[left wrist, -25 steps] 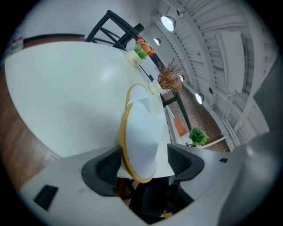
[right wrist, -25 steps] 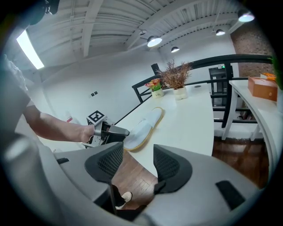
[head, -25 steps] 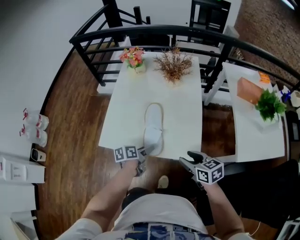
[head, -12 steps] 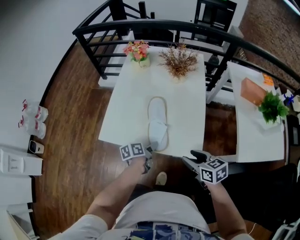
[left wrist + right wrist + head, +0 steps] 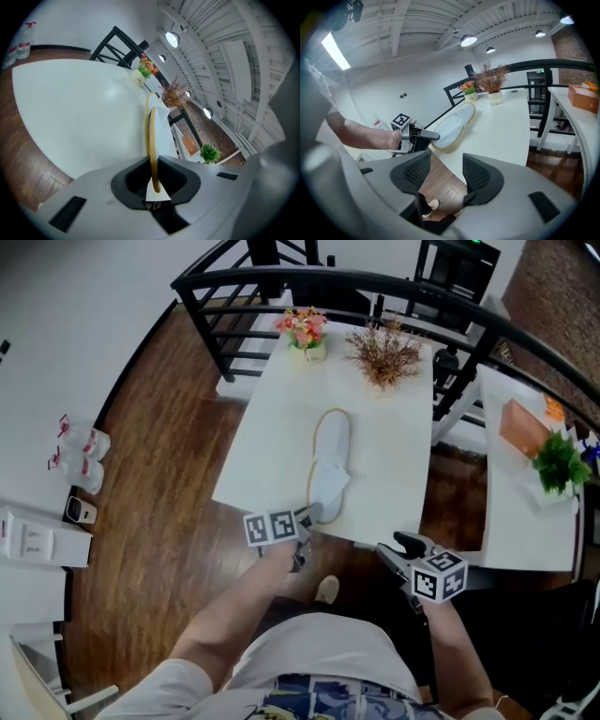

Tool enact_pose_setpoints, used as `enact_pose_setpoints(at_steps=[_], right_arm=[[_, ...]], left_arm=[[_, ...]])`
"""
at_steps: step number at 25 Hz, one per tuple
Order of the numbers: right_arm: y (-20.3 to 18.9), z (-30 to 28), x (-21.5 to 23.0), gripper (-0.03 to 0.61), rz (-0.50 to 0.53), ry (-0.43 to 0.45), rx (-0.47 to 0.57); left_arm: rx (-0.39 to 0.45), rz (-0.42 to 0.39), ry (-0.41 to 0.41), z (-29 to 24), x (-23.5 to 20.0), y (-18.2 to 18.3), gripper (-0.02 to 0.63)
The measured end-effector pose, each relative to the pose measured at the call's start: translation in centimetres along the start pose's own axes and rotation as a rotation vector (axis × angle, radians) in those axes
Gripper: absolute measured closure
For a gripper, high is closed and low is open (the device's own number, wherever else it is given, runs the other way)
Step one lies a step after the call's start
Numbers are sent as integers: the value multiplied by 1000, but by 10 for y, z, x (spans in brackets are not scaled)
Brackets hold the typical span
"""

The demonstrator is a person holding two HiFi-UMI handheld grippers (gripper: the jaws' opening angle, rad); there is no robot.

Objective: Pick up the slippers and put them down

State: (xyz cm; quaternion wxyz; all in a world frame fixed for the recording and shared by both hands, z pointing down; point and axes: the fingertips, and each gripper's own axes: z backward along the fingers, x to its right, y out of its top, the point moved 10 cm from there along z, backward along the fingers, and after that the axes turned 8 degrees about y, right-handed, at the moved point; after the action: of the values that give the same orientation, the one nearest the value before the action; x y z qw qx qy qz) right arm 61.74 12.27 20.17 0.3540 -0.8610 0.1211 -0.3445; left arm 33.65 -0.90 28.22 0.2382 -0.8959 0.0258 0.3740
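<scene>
A white slipper (image 5: pixel 330 463) with a tan rim lies lengthwise on the white table (image 5: pixel 272 442), its toe end at the near edge. My left gripper (image 5: pixel 307 517) is shut on that toe end. In the left gripper view the slipper's rim (image 5: pixel 151 136) runs edge-on out of the closed jaws of the left gripper (image 5: pixel 153 187). The right gripper view shows the slipper (image 5: pixel 454 124) with the left gripper (image 5: pixel 429 136) pinching its end. My right gripper (image 5: pixel 403 545) hangs open off the table's near right corner, with nothing between its jaws (image 5: pixel 446 171).
A small flower pot (image 5: pixel 305 334) and a dried plant (image 5: pixel 384 352) stand at the table's far end, before a black railing (image 5: pixel 375 285). A second white table (image 5: pixel 511 512) on the right carries an orange box (image 5: pixel 523 427) and a green plant (image 5: pixel 561 465). A light shoe (image 5: pixel 326 590) is on the wooden floor below.
The left gripper's jaws have shut on the slipper's near end and it has risen slightly with it. The right gripper has stayed where it was.
</scene>
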Motion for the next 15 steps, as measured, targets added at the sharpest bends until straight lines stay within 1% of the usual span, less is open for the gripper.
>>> enact_pose_setpoints(at_steps=[3, 8, 15], right_arm=[[3, -8, -4, 342, 1, 21, 2], [8, -30, -8, 342, 26, 53, -25], [18, -77, -32, 342, 77, 101, -79]], left_arm=[[52, -12, 9, 23, -7, 13, 580], [153, -22, 39, 64, -28, 39, 580], [269, 3, 75, 139, -80, 75, 580]])
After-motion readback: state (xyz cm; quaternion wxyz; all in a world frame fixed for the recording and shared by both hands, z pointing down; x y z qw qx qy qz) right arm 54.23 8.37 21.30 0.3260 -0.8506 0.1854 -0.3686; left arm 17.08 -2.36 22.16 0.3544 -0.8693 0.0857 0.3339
